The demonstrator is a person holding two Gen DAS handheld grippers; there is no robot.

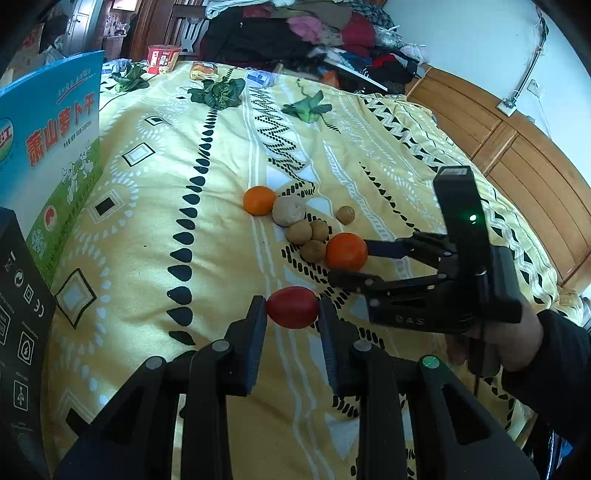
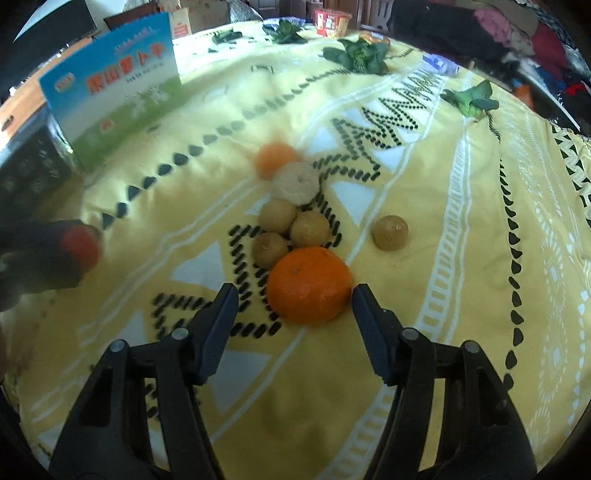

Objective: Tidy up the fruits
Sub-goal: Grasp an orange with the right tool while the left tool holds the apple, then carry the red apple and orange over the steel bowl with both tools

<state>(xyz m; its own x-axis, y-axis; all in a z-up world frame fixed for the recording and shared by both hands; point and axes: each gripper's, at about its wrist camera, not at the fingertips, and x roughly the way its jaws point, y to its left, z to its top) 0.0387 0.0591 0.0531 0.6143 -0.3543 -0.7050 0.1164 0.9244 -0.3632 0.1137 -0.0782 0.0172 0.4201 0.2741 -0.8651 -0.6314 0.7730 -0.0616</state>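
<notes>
A red fruit (image 1: pixel 293 307) sits between the fingers of my left gripper (image 1: pixel 292 308), which is shut on it; it shows blurred in the right wrist view (image 2: pixel 82 248). My right gripper (image 2: pixel 293 295) is open around a near orange (image 2: pixel 308 284) on the yellow bedspread, fingers apart from its sides; it also shows in the left wrist view (image 1: pixel 346 251). Beyond lie three small brown fruits (image 2: pixel 291 230), a pale round fruit (image 2: pixel 296 182), a far orange (image 2: pixel 275 158) and a lone brown fruit (image 2: pixel 390 232).
A blue and green printed box (image 1: pixel 55 147) stands at the left with a black box (image 1: pixel 18 314) beside it. Leafy greens (image 1: pixel 219 92) and a red snack cup (image 1: pixel 162 59) lie at the bed's far end. Piled clothes (image 1: pixel 295 33) lie behind; a wooden cabinet (image 1: pixel 517 166) is at the right.
</notes>
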